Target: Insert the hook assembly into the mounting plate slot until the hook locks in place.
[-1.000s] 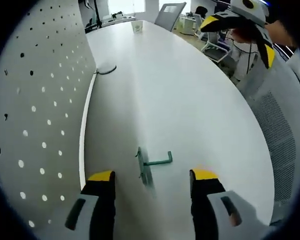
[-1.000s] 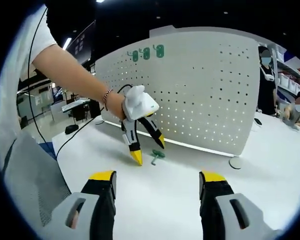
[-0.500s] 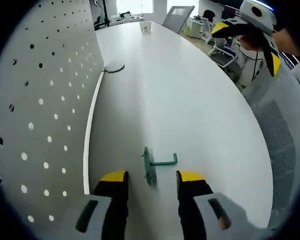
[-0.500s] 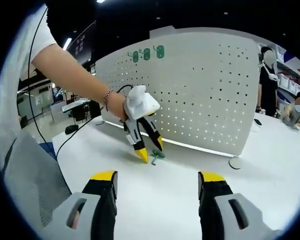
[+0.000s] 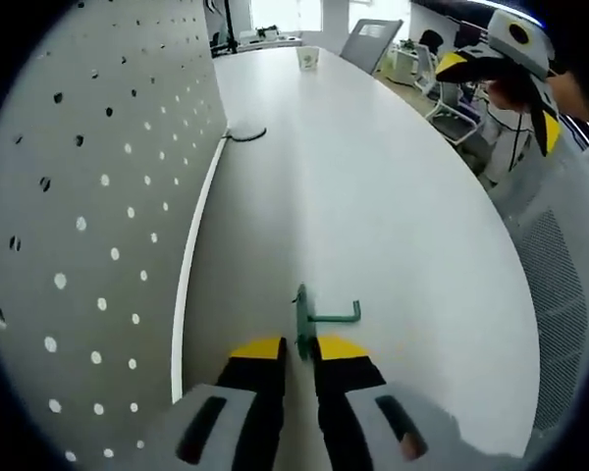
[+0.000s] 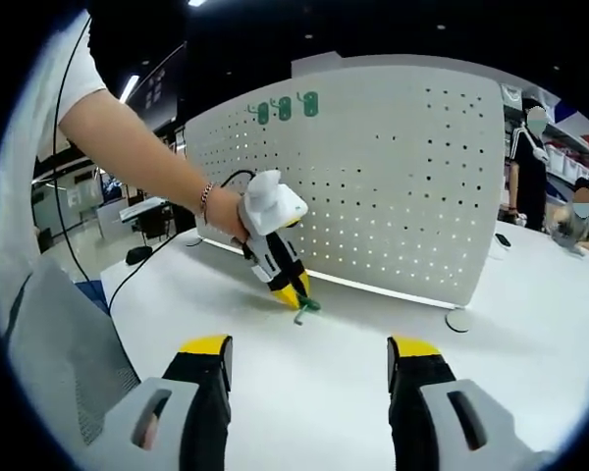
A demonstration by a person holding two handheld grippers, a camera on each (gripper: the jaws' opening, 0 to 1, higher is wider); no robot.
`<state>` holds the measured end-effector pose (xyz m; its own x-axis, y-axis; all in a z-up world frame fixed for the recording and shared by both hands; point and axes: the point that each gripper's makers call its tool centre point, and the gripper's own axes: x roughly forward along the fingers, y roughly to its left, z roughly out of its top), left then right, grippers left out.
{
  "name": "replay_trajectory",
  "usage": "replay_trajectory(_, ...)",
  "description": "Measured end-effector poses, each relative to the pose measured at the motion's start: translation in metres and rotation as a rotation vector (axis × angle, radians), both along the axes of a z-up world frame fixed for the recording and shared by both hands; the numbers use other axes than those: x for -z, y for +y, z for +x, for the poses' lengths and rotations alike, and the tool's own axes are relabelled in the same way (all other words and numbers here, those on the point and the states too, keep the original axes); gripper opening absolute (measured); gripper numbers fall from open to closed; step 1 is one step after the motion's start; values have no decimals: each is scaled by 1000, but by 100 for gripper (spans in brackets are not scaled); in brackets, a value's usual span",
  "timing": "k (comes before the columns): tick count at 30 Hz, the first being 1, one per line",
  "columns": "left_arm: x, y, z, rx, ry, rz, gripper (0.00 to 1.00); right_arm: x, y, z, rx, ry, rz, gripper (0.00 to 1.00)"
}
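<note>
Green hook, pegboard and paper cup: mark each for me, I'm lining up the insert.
green hook [image 5: 331, 316], left gripper view, on its straight arm.
pegboard [image 6: 393, 186], right gripper view, on the perforated face.
paper cup [image 5: 309, 59], left gripper view, on its side wall at the table's far end.

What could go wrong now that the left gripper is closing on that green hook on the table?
The left gripper pinches only the thin base plate of the green hook, so it may twist or slip when lifted. The hook lies flat on the white table, so the jaws could scrape the surface. The right gripper hangs open and far off, unable to steady anything at the pegboard.
</note>
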<state>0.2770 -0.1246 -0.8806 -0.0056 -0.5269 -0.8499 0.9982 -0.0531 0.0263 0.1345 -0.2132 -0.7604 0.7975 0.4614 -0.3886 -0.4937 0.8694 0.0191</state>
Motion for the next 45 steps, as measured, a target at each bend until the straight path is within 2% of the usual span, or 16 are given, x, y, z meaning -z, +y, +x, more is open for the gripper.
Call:
replay_trajectory(14,0,0,3,2,-50,-23,3,0,-3,0,5,4,-5,61)
replay_trajectory(27,0,-1,3,6,-54,-20,2,0,-2,-1,4,2,1,61)
replay_trajectory(29,-1,-1,6,11,-87,-21,2,0,-2,0,3,2,3,61)
replay_trajectory(30,-4,-3,5,10,-92,-46,2,0,-2,0,4,2,2,61)
replay_trajectory(31,-12,-12,3,5,-83,-120,1,-1,-3,0,4,2,1,61)
replay_trajectory(35,-18,-11,3,-16,-93,-145,1,-4,-3,2,11,-8,19,61)
replay_trajectory(37,-25,-15,2,-2,-114,-188,1,-5,-4,3,12,-11,23,61)
replay_trajectory(40,-38,-20,-2,-13,-96,-269,1,-6,-3,3,6,-13,19,61)
replay_trajectory(45,-53,-21,0,-44,-105,-331,1,-7,-3,1,8,-16,25,61)
